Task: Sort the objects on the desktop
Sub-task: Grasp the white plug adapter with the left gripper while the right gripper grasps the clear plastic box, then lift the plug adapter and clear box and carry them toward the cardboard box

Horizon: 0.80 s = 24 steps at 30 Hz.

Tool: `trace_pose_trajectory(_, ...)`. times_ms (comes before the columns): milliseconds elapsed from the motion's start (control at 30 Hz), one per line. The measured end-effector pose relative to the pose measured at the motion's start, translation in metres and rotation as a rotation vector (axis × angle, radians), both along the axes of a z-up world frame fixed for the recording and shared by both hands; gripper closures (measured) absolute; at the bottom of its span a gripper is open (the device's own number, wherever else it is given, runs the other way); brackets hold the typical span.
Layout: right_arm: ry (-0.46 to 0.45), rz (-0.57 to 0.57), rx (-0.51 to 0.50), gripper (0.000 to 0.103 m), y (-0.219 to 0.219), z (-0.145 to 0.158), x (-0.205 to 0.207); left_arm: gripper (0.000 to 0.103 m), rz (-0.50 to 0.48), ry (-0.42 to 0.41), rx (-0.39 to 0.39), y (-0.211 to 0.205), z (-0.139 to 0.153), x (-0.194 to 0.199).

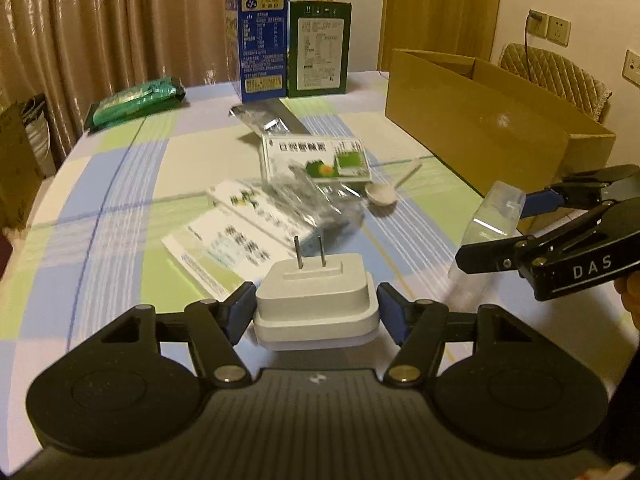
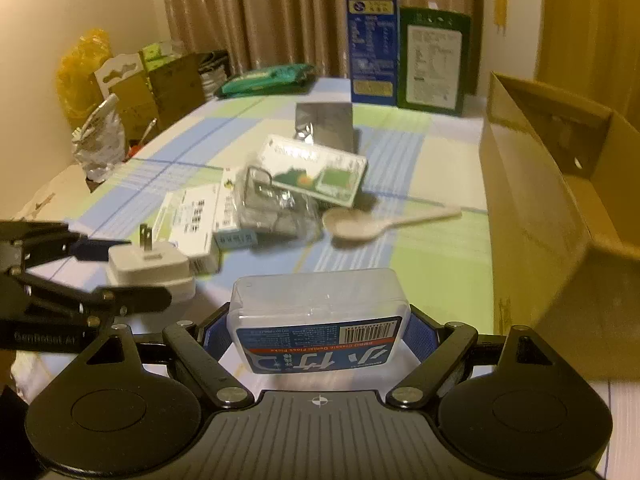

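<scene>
My left gripper [image 1: 316,310] is shut on a white plug charger [image 1: 314,284], its two prongs pointing up and away, held above the checked tablecloth [image 1: 120,184]. The right wrist view shows the same charger [image 2: 150,268] between the left gripper's [image 2: 130,276] fingers at the left. My right gripper [image 2: 320,334] is shut on a clear plastic floss-pick box [image 2: 320,304] with a blue label. In the left wrist view the right gripper [image 1: 494,232] carries that box [image 1: 496,212] just in front of an open cardboard box [image 1: 480,120].
Mid-table lie a white-green medicine box [image 1: 320,156], a clear bag of clips [image 1: 312,200], a white spoon [image 1: 384,192], leaflets [image 1: 224,240] and a silver pouch [image 1: 268,116]. Blue [image 1: 260,32] and green [image 1: 320,52] cartons stand behind, a green packet [image 1: 136,104] far left. The cardboard box [image 2: 560,220] lines the right side.
</scene>
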State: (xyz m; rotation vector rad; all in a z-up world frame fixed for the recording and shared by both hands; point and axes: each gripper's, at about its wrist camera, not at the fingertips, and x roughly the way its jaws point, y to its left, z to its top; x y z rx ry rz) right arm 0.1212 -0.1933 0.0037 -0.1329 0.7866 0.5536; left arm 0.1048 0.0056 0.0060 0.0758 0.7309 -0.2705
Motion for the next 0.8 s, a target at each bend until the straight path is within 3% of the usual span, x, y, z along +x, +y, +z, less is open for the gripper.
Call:
trace_pose_trajectory(300, 0.001, -0.009, -0.018, 0.02, -0.002, -0.004, -0.005, 0.042, -0.02, 0.062, 0.028, -0.019, -0.027, -0.023)
trace_pose_trajectory(800, 0.014, -0.015, -0.006, 0.02, -0.001, -0.006, -0.001, 0.043, -0.021, 0.09, 0.054, -0.024, -0.036, -0.016)
